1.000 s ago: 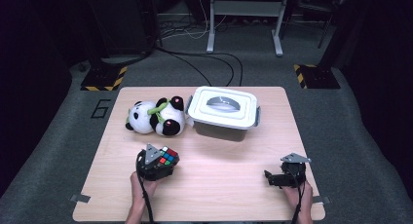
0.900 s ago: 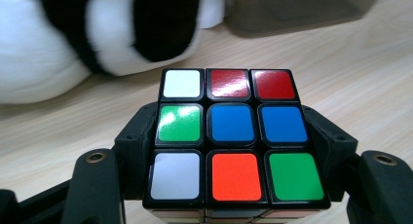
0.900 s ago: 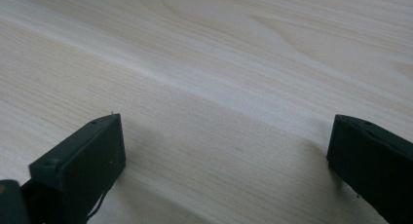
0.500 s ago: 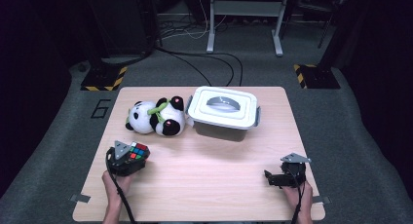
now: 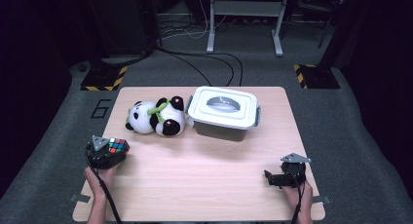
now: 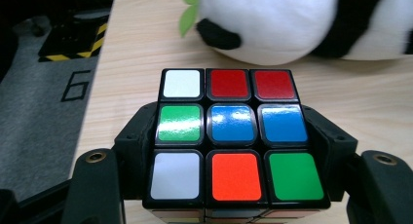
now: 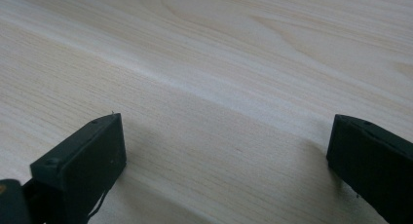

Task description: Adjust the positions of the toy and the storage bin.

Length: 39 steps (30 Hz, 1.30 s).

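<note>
- Your left gripper (image 5: 113, 151) clamps the cube (image 6: 236, 136), near the panda (image 5: 156, 118), at the table's (image 5: 204, 185) left edge.
- Your right gripper (image 5: 272, 177) stands wide, holding nothing, well apart from the panda.

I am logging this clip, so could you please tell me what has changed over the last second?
The left gripper, shut on the puzzle cube, carried it leftward to the table's left edge. The right gripper, panda and lidded box stayed put.
</note>
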Motion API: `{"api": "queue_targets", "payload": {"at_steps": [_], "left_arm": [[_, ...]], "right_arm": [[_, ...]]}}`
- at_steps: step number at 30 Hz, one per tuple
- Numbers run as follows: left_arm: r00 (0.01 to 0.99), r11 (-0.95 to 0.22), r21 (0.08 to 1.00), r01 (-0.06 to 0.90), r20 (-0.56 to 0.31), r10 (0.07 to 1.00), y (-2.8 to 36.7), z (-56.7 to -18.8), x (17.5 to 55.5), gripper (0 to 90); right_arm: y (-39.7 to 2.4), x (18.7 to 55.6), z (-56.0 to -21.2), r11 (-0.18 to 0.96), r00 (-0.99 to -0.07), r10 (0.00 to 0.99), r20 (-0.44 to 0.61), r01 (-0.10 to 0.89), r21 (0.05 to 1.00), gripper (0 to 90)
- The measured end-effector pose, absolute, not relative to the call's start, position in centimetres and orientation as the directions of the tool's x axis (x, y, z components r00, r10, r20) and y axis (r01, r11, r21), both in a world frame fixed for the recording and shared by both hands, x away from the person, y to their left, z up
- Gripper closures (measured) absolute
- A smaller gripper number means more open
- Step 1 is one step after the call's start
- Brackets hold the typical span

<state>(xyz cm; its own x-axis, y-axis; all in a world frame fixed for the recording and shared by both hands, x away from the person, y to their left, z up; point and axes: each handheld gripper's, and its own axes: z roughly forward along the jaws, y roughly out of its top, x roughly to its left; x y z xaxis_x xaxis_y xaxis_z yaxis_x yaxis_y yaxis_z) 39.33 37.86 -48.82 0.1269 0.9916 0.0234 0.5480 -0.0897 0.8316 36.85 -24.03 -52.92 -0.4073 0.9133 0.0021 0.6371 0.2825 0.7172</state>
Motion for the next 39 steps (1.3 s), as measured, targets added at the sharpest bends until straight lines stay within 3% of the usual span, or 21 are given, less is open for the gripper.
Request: {"api": "queue_targets", "payload": {"at_steps": [18, 19, 21, 24, 32, 39], "left_arm": [[0.088, -0.038, 0.8, 0.599, -0.019, 0.996, 40.9, -51.1, 41.2, 33.7], [0.084, -0.033, 0.805, 0.592, -0.021, 0.996, 40.9, -51.0, 41.2, 32.4], [0.075, -0.03, 0.804, 0.594, -0.018, 0.997, 40.9, -50.9, 41.2, 20.6], [0.061, -0.014, 0.823, 0.567, -0.025, 0.998, 40.8, -49.8, 40.3, 14.7], [0.14, -0.089, 0.855, 0.511, 0.019, 0.99, 38.0, -47.2, 37.4, 12.6], [0.256, -0.156, 0.837, 0.525, 0.019, 0.966, 33.9, -48.3, 36.1, 6.2]], "right_arm": [[-24.0, 36.9, -52.9, 0.285, -0.407, 0.914, -0.003, 0.635, 0.718, 0.1], [-24.0, 36.8, -52.9, 0.284, -0.406, 0.914, -0.002, 0.636, 0.718, 0.0], [-24.0, 36.8, -52.9, 0.282, -0.405, 0.914, 0.0, 0.637, 0.717, 0.1], [-24.0, 36.8, -52.9, 0.282, -0.405, 0.914, 0.0, 0.637, 0.717, 0.1], [-24.0, 36.9, -52.9, 0.285, -0.406, 0.914, -0.004, 0.635, 0.718, 0.1], [-24.0, 36.8, -52.9, 0.282, -0.403, 0.915, -0.003, 0.637, 0.717, 0.0]]}}
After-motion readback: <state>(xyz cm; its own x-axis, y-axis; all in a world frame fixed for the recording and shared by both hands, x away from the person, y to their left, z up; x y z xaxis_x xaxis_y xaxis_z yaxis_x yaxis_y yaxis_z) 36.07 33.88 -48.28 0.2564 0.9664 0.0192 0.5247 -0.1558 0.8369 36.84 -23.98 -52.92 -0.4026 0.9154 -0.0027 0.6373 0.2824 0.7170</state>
